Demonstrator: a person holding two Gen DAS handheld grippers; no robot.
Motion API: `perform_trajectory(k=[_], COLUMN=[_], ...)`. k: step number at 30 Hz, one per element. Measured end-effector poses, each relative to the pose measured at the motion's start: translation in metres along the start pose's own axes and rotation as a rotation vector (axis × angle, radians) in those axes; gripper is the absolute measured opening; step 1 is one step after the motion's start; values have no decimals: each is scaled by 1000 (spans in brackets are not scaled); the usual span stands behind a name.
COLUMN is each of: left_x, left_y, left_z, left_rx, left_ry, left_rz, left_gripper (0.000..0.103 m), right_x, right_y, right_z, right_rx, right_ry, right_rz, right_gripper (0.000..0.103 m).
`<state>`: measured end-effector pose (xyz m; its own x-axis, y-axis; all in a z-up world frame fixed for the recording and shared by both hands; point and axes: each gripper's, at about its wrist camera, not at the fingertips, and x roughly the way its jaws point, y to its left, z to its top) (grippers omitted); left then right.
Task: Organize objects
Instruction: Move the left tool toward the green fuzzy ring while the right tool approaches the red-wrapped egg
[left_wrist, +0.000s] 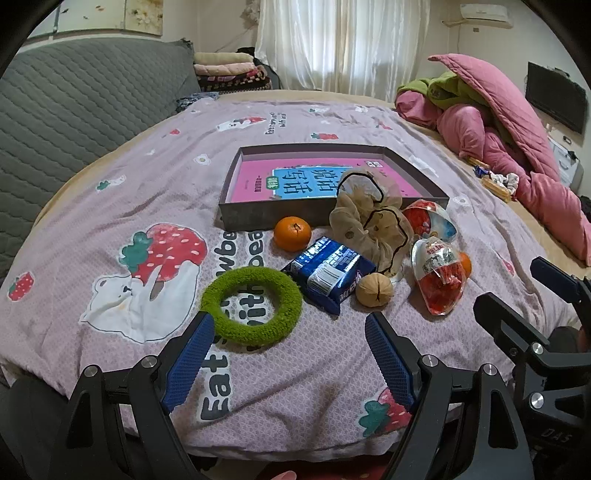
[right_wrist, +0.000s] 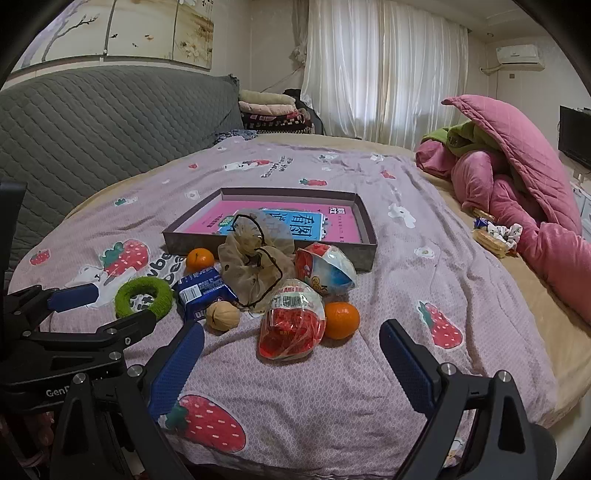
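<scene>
Two grippers of mine, the left gripper (left_wrist: 290, 326) and the right gripper (right_wrist: 291, 338), stand spread wide, holding nothing. Small objects lie on the quilt (left_wrist: 110, 206) (soft, printed cotton): a fuzzy green ring (left_wrist: 251, 306), a wrinkled walnut (left_wrist: 373, 290), a glossy blue packet (left_wrist: 330, 271), all before the shallow cardboard box (left_wrist: 243, 218).

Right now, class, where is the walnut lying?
In both views the walnut lies on the bedspread, against the blue packet, with the green ring on the packet's far side and the beige scrunchie just behind.
</scene>
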<state>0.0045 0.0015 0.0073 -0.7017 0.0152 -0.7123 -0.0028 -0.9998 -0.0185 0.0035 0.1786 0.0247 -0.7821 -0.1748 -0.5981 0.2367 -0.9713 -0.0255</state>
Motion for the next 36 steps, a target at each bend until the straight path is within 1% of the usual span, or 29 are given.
perform_trajectory(k=[22,29,36], left_x=[-8,-1,11], left_y=[12,19,29], left_z=[0,-1,-3], left_rx=[-22,-31,-50], left_ry=[-11,8,27], left_rz=[-3,1,8], left_gripper=[84,84,84], right_x=[-4,-2,9], right_y=[5,5,1], right_z=[3,1,-5], right_rx=[-14,-13,-7], right_ry=[-11,4,29], right_rz=[-2,-2,5], right_gripper=[96,96,96])
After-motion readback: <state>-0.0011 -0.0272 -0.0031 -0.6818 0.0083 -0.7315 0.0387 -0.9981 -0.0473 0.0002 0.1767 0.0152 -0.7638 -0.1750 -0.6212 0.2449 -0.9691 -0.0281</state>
